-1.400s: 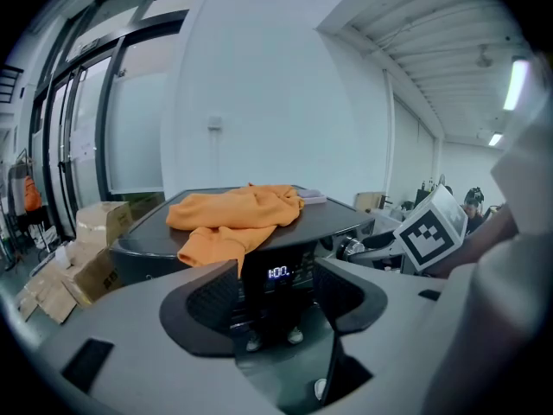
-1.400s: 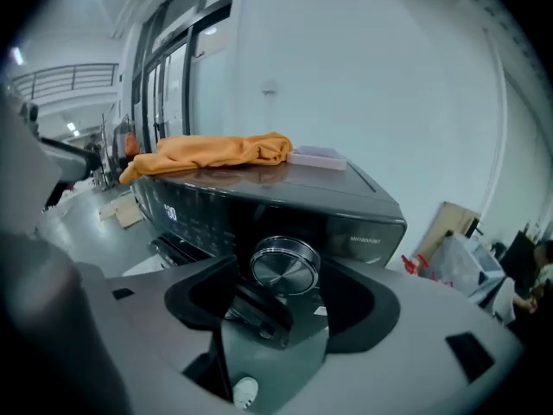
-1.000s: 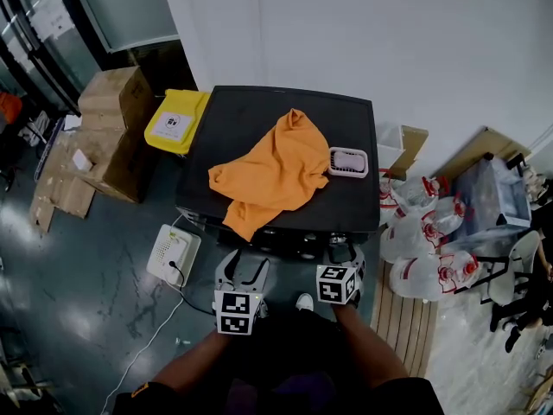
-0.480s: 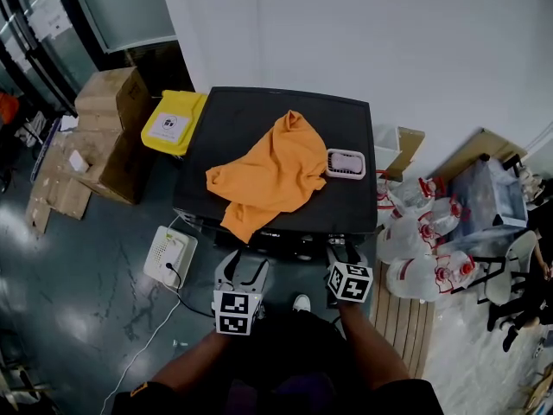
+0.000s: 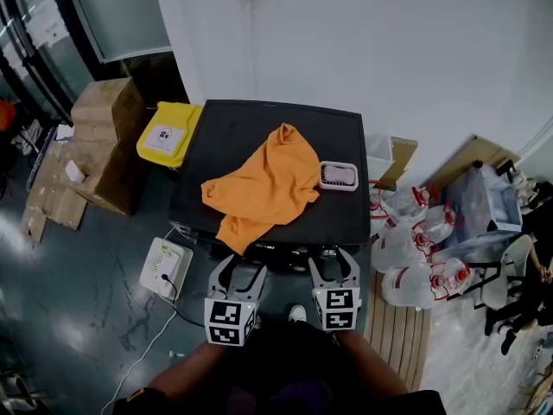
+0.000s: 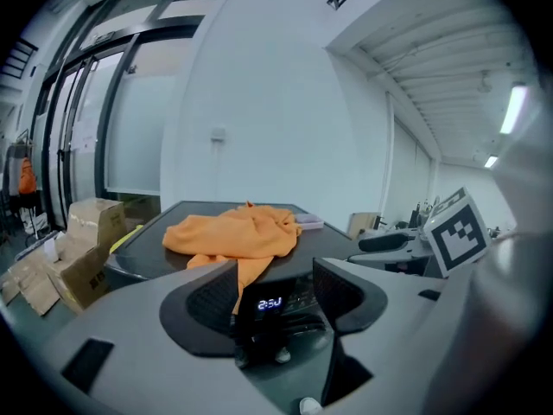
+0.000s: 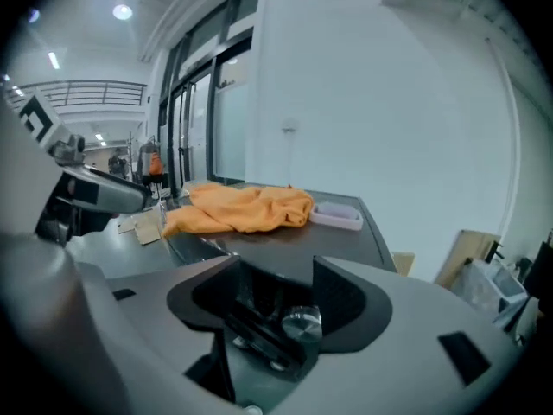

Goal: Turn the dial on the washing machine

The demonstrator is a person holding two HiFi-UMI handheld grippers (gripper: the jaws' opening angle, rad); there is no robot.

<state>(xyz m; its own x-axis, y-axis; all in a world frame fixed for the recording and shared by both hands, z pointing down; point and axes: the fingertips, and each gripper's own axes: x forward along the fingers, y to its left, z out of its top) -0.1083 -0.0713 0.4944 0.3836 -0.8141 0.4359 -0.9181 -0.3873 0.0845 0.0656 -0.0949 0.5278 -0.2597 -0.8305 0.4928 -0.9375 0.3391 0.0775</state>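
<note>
Lining up on the dial
The right gripper (image 7: 276,271), jaws wide and empty, is framing the small round silver dial (image 7: 301,322) on the black washing machine's (image 5: 226,133) near front; the left gripper (image 6: 275,271) is hanging open too. The next move is probably calling for advancing, closing on it and twisting.

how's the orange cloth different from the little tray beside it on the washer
The orange cloth is soft and crumpled; the tray is a rigid, pale rectangle. The cloth is far larger, spread across the middle, while the tray takes a small spot near the right edge. The cloth droops over the front edge of the washing machine; the tray lies flat, wholly on top. Both rest on its dark top.
</note>
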